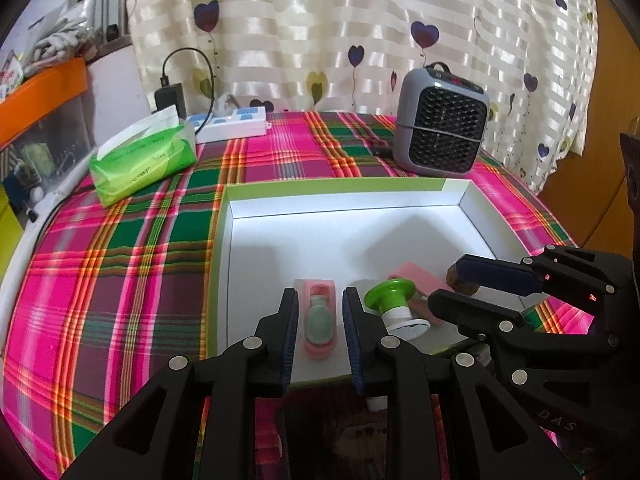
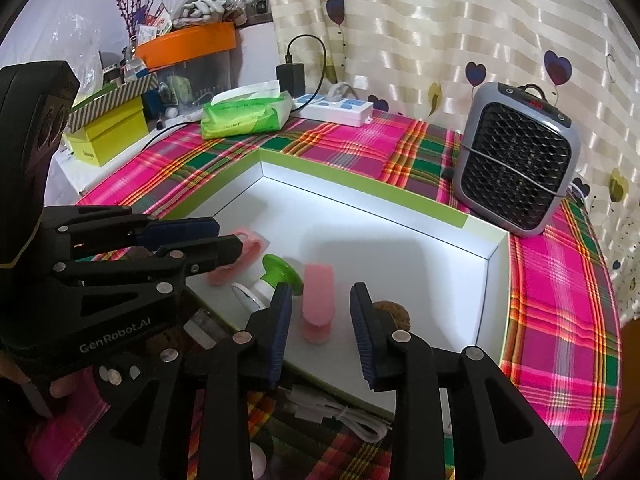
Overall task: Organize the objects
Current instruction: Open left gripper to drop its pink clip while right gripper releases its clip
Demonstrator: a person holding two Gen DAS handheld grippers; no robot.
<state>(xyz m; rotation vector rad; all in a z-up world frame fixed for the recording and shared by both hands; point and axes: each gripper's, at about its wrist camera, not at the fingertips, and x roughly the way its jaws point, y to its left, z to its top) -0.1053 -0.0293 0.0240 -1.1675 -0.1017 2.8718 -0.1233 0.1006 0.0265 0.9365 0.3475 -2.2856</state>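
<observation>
- Left wrist view: left claw (image 1: 320, 308) released, fingers apart either side of the pink case (image 1: 319, 322), not pressing it; case lies near-left in white box (image 1: 256, 240).
- Right wrist view: right claw (image 2: 320, 306) released over pink clip (image 2: 317, 300); green-capped stopper (image 2: 276, 274) just left, in the box on the plaid table (image 2: 560, 280).

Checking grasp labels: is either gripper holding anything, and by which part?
Nothing held. Left gripper is open astride the pink case; right gripper is open astride the pink clip.

Left gripper (image 1: 320, 312) fingers apart, straddling pink case (image 1: 319, 322) in white tray (image 1: 240, 280).
</observation>
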